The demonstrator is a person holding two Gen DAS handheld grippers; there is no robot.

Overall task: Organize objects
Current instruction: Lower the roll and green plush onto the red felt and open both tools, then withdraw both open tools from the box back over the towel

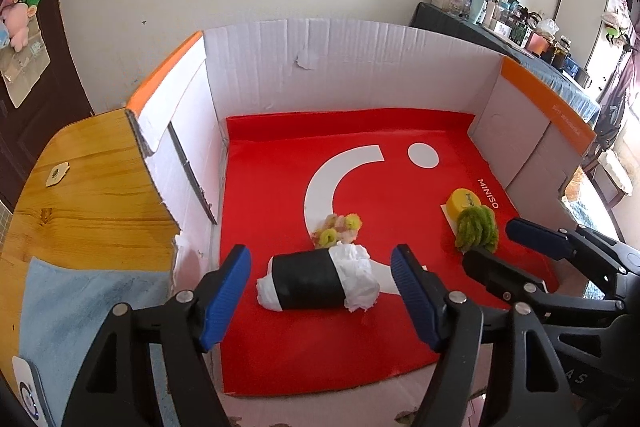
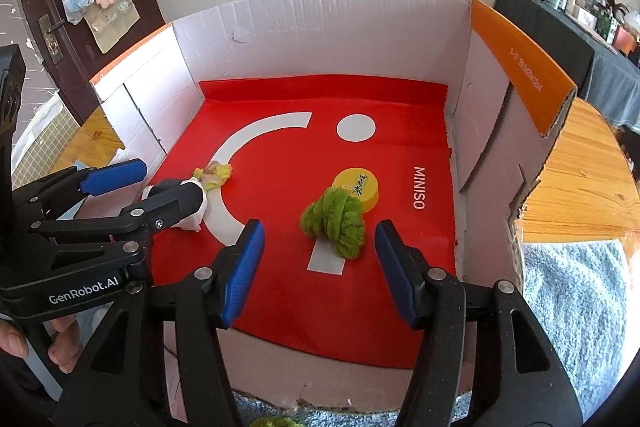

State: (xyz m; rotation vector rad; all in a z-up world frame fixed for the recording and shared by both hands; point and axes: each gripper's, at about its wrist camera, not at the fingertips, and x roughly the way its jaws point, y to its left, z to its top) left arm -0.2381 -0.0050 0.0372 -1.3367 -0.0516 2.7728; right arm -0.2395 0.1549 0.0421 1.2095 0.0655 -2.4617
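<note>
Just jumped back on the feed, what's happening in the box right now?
A person holds one tool in each hand over a cardboard box lined with a red MINISO bag. The left tool is open, its fingers on either side of a black roll with white paper ends, not yet closed on it. The right tool is open too, lined up on a green fuzzy bundle that touches a yellow round lid. A small pale yellow-pink bundle lies just behind the roll. Nothing is gripped.
</note>
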